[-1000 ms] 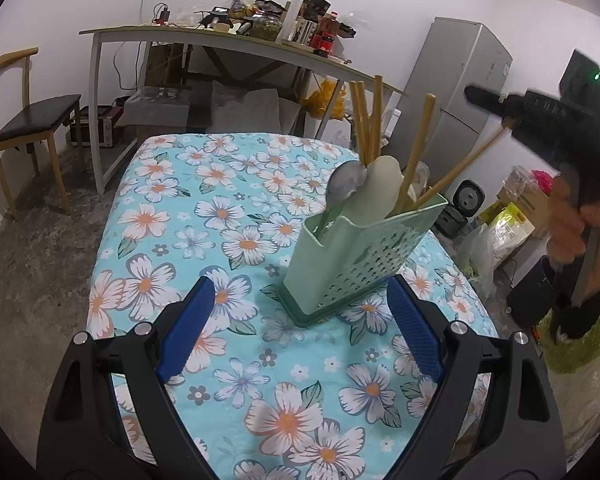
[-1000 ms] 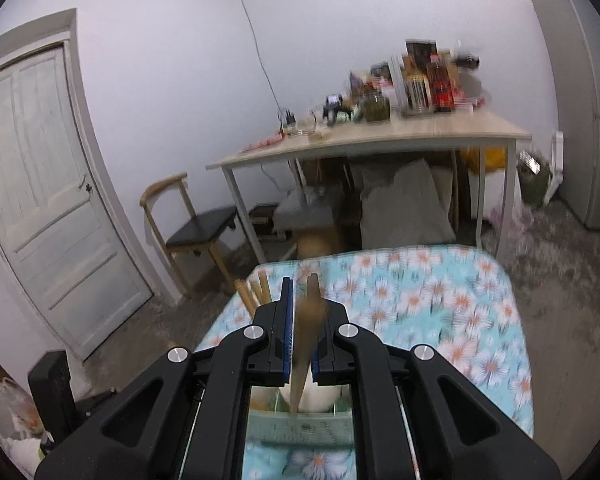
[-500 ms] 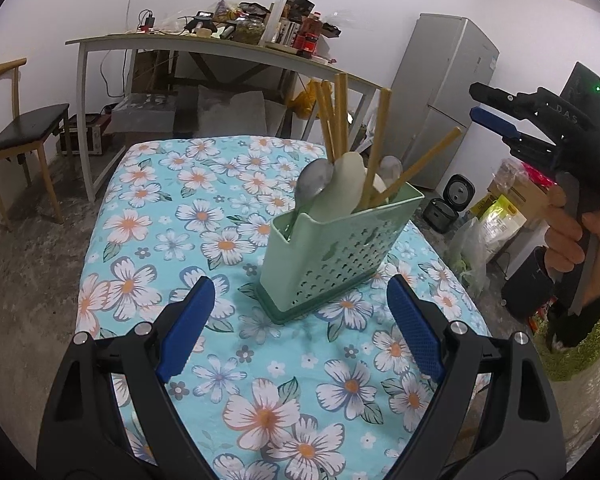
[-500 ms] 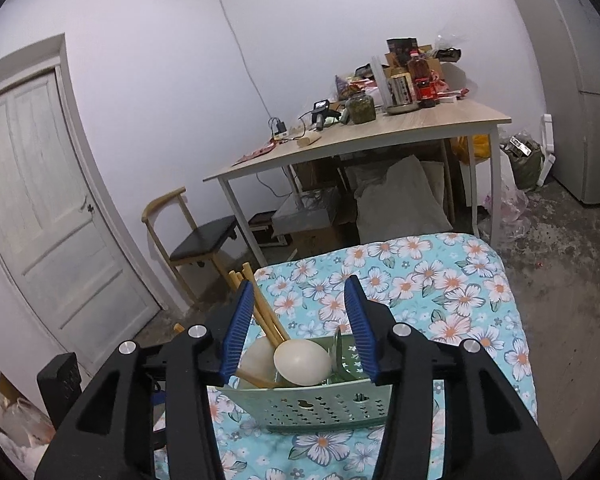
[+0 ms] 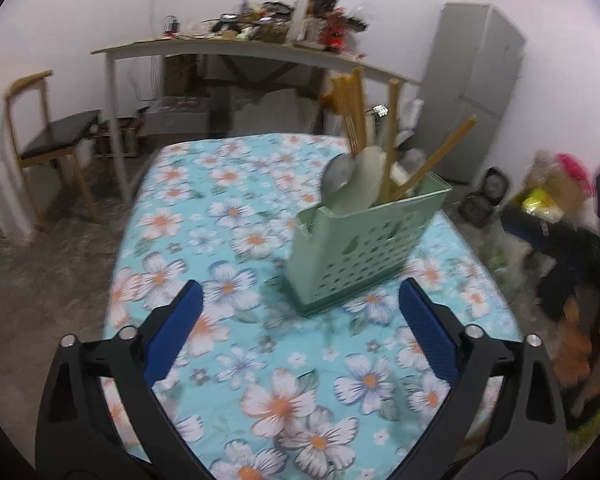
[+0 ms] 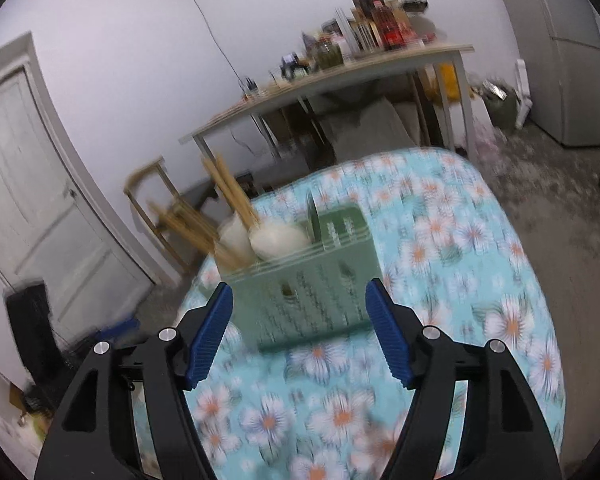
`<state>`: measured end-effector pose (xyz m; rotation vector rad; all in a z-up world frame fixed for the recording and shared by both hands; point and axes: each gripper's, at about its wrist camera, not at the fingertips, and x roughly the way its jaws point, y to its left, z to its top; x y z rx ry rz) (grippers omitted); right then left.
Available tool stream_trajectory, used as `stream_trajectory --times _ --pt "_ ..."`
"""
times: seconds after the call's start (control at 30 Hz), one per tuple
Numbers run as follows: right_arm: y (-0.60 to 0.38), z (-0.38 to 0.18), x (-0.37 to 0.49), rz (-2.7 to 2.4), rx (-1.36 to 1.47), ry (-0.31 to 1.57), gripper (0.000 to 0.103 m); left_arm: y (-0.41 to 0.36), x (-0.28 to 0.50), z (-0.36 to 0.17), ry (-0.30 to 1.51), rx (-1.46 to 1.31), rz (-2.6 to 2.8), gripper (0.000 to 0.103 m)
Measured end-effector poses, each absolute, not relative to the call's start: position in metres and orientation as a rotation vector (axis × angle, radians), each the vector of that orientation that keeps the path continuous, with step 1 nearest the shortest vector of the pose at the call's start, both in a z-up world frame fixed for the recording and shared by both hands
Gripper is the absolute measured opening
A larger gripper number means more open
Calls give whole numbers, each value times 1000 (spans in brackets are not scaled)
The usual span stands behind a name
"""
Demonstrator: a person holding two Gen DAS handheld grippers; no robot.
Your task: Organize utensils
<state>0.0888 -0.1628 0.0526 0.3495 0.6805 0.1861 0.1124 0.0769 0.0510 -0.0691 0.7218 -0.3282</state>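
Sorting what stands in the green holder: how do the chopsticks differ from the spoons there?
The chopsticks are thin tan wooden sticks; the spoons show broad rounded bowls, one metallic grey, the others white. The chopsticks rise high above the rim of the green holder, one leaning far out sideways; the spoons' bowls sit just above that rim. Both stand upright in the same holder on the floral tablecloth.

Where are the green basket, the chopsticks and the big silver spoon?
green basket [image 5: 356, 256]: left wrist view, on its holed front wall.
chopsticks [image 5: 352, 116]: left wrist view, on the upright bundle.
silver spoon [image 5: 337, 174]: left wrist view, on its bowl.
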Motion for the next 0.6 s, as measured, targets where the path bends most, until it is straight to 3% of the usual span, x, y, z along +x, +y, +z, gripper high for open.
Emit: stream_trajectory --times 0.37,0.6 --pt "-161 31 48 72 214 703 80 56 86 62 670 55 -174 95" --pt "-172 39 38 43 209 676 82 47 84 68 677 58 -128 95"
